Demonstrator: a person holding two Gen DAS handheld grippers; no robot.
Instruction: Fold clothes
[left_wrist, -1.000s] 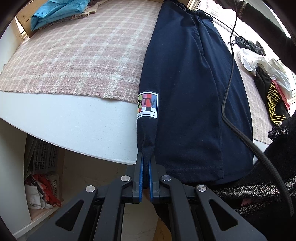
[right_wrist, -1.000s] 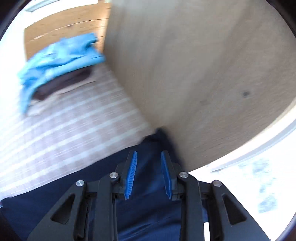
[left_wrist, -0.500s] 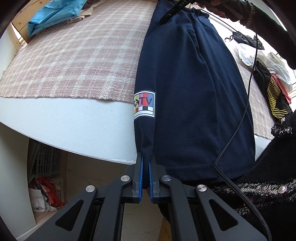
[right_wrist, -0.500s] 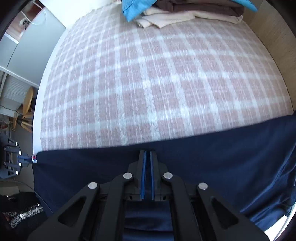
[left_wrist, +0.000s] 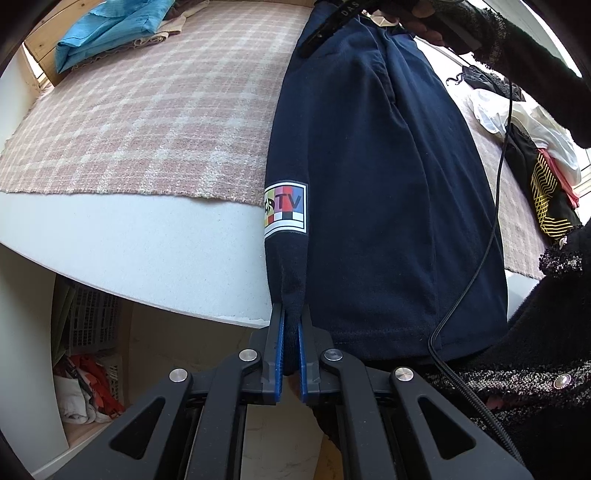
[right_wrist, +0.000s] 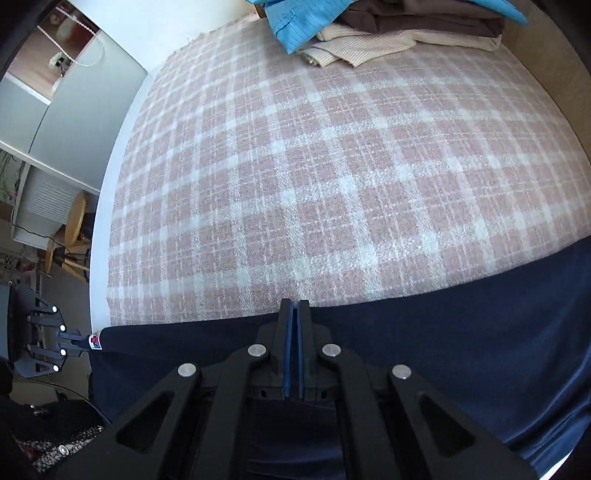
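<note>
A dark navy long-sleeved shirt (left_wrist: 373, 177) lies stretched across a pink-and-cream checked woven blanket (left_wrist: 147, 110) on a white mattress (left_wrist: 129, 243). The left gripper (left_wrist: 290, 325) is clamped on the cuff of the sleeve, which bears a colourful square "TV" patch (left_wrist: 286, 208), at the mattress edge. The right gripper (right_wrist: 294, 314) is pinched closed on the shirt's far folded edge. Folded blue, brown and beige clothes (right_wrist: 369, 29) sit stacked beyond.

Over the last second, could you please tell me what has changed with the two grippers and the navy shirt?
The right gripper swung down to the far fold edge of the navy shirt, and its jaws closed on the cloth. The left gripper stayed clamped on the sleeve cuff; the shirt lies on the plaid blanket as before.
</note>
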